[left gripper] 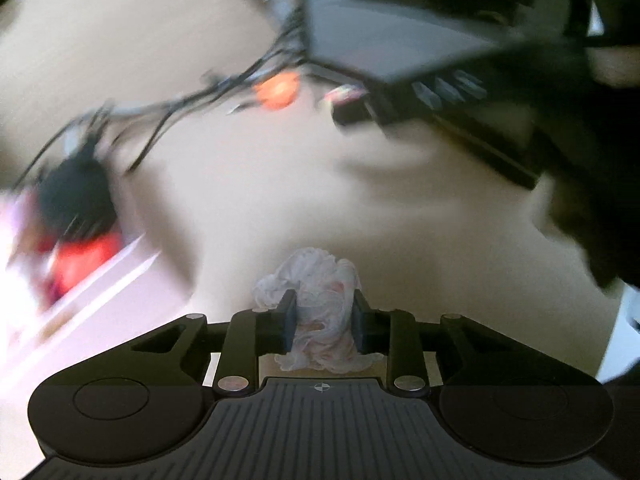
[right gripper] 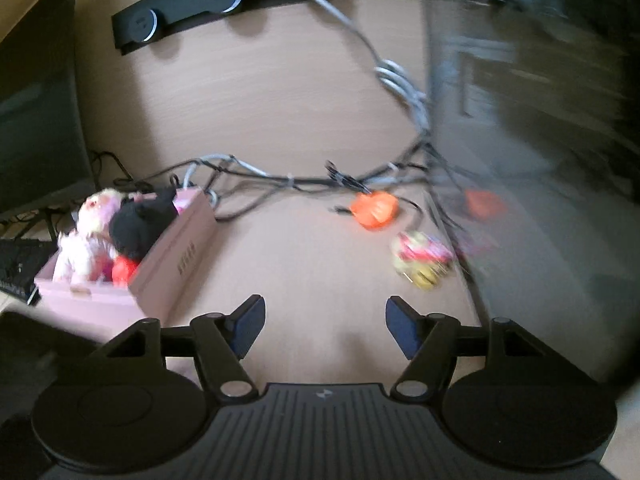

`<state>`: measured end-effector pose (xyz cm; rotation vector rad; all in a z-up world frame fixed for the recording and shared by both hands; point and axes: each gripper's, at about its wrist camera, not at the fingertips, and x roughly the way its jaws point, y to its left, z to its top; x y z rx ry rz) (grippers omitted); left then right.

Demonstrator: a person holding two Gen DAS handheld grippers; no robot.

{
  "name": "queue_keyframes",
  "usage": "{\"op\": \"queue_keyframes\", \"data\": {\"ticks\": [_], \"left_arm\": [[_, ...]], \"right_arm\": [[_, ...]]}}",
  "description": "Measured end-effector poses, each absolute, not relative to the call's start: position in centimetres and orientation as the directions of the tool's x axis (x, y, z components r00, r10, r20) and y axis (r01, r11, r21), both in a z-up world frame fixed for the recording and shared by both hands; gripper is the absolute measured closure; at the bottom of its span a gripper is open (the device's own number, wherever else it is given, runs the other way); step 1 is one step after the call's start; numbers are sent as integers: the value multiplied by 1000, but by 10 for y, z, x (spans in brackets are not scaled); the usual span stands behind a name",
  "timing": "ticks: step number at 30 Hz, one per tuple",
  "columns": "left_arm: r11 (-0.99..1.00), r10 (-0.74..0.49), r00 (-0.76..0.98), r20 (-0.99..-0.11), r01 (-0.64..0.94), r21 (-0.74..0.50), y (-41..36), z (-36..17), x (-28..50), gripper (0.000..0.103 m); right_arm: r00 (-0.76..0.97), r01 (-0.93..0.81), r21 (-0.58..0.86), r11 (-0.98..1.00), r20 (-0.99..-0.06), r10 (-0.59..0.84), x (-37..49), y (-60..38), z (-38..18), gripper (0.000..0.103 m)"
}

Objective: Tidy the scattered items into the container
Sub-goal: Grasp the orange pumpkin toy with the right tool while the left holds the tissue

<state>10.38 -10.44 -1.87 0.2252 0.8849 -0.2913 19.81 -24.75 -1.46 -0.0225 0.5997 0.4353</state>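
My left gripper [left gripper: 324,322] is shut on a crumpled white and pink cloth [left gripper: 320,280], which bulges above and below the pads. The pink box [left gripper: 104,288] lies blurred at the left, with a black plush [left gripper: 76,196] and a red item [left gripper: 86,260] in it. In the right wrist view my right gripper [right gripper: 325,326] stands open over bare desk with nothing between its fingers. The pink box [right gripper: 176,248] sits to its left, holding a white plush [right gripper: 86,236], a black plush [right gripper: 140,220] and a red item [right gripper: 124,270]. An orange toy [right gripper: 374,208] and a pink and yellow toy [right gripper: 422,258] lie on the desk ahead.
A bundle of black and grey cables [right gripper: 288,178] crosses the wooden desk. A dark monitor [right gripper: 36,92] stands at the left, and a dark glossy case [right gripper: 540,160] rises at the right. A black rail [right gripper: 240,0] with round knobs runs along the back.
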Motion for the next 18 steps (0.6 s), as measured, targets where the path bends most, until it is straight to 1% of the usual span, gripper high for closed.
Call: {"op": "queue_keyframes", "data": {"ticks": [2, 3, 9, 11, 13, 18], "left_arm": [[957, -129, 587, -799, 285, 55, -80, -13, 95, 73], [965, -117, 587, -801, 259, 48, -71, -10, 90, 73], [992, -41, 597, -801, 117, 36, -30, 2, 73, 72], [997, -17, 594, -805, 74, 33, -21, 3, 70, 72], [999, -1, 587, -809, 39, 26, -14, 4, 69, 72], [1000, 20, 571, -821, -18, 11, -2, 3, 68, 72]], "right_arm": [[756, -396, 54, 917, -547, 359, 215, -227, -19, 36], [773, -375, 15, 927, -547, 322, 228, -215, -23, 35], [825, -211, -104, 972, -552, 120, 303, -179, -54, 34], [834, -171, -142, 975, -548, 66, 326, -171, -62, 31], [828, -149, -161, 976, -560, 34, 347, -165, -70, 31], [789, -109, -139, 984, -614, 1, 388, -163, -86, 31]]}}
